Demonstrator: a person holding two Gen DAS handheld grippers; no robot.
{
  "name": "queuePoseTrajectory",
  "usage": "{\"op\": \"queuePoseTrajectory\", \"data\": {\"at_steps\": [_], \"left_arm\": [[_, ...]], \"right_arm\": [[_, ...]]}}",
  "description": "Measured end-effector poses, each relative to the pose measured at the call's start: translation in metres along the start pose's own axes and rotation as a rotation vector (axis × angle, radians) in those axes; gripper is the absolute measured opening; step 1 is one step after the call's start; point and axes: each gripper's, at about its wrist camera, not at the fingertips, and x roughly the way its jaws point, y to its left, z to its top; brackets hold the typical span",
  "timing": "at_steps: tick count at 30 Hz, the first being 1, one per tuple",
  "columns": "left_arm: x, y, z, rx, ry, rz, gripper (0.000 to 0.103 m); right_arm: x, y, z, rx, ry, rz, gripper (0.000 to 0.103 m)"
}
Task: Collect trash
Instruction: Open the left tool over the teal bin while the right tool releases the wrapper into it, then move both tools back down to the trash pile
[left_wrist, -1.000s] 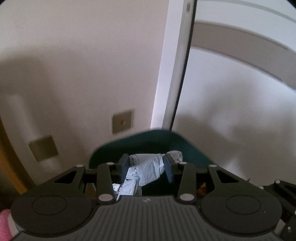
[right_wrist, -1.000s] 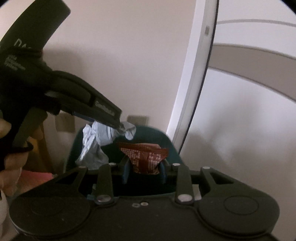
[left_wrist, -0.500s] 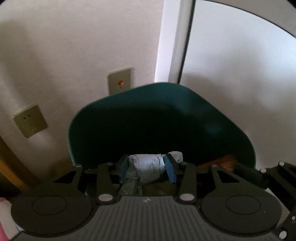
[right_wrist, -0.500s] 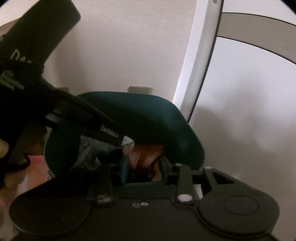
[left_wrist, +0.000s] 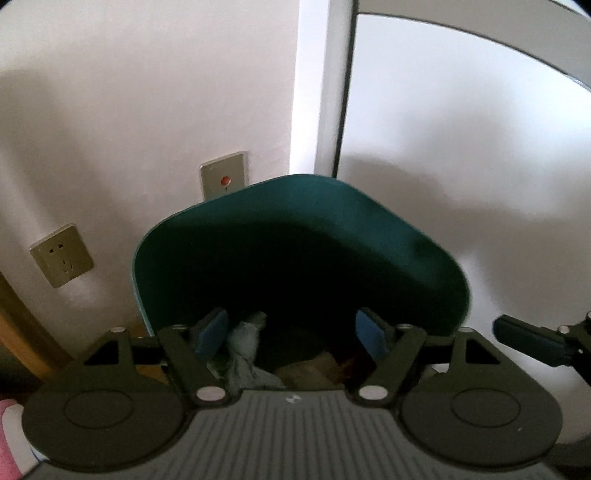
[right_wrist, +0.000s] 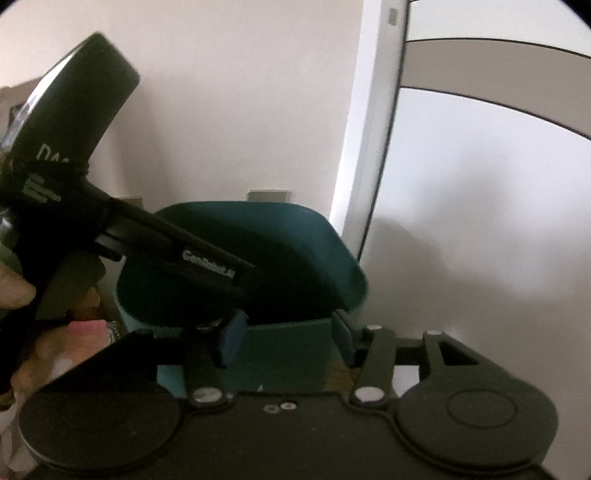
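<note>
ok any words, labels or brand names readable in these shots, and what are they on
"GenRobot.AI", a little blurred: white print on the side of the left gripper, right wrist view.
"DA...": white letters higher on its body, cut off, with a white striped mark beneath.
Wall socket and red-dot wall plate: no readable text.

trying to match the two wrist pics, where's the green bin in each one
Left wrist view: the green bin fills the centre, its dark mouth just past the open left hand-held gripper, crumpled blue-grey paper dropping in.
Right wrist view: centre-left, partly behind the left hand-held gripper, beyond the open right hand-held gripper.
Shared landmark: the white door frame behind the bin.
</note>
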Motion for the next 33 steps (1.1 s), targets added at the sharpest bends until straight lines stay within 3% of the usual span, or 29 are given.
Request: {"op": "queuePoseTrajectory", "data": {"at_steps": [7,9,13,18,22,27,33], "left_arm": [[-0.044,-0.027,-0.023,0.053,-0.069,-0.068,0.082],[-0.058,-0.034,-0.034,0.065,-0.092,-0.096,0.087],[-0.08,-0.051,-0.062,0.098,-0.137,-0.138,0.097],[-0.083,-0.067,-0.104,0.101,-0.19,-0.155,0.098],[-0.06,-0.077,-0.141,0.062,-0.191,-0.188,0.103],[-0.001,-0.096,-0.185,0.031,-0.09,-0.23,0.103],[0.089,-0.117,-0.245,0.008,0.054,-0.197,0.103]], "right_arm": [[-0.047,-0.019,-0.037,0.008,-0.027,0.008,0.053],[-0.058,-0.026,-0.048,0.015,-0.029,0.005,0.053],[-0.078,-0.042,-0.082,0.039,-0.023,0.006,0.054],[-0.091,-0.065,-0.136,0.117,0.0,-0.008,0.055],[-0.087,-0.081,-0.183,0.159,0.044,-0.018,0.056],[-0.064,-0.094,-0.247,0.176,0.113,-0.041,0.056],[-0.016,-0.116,-0.337,0.21,0.234,-0.069,0.056]]}}
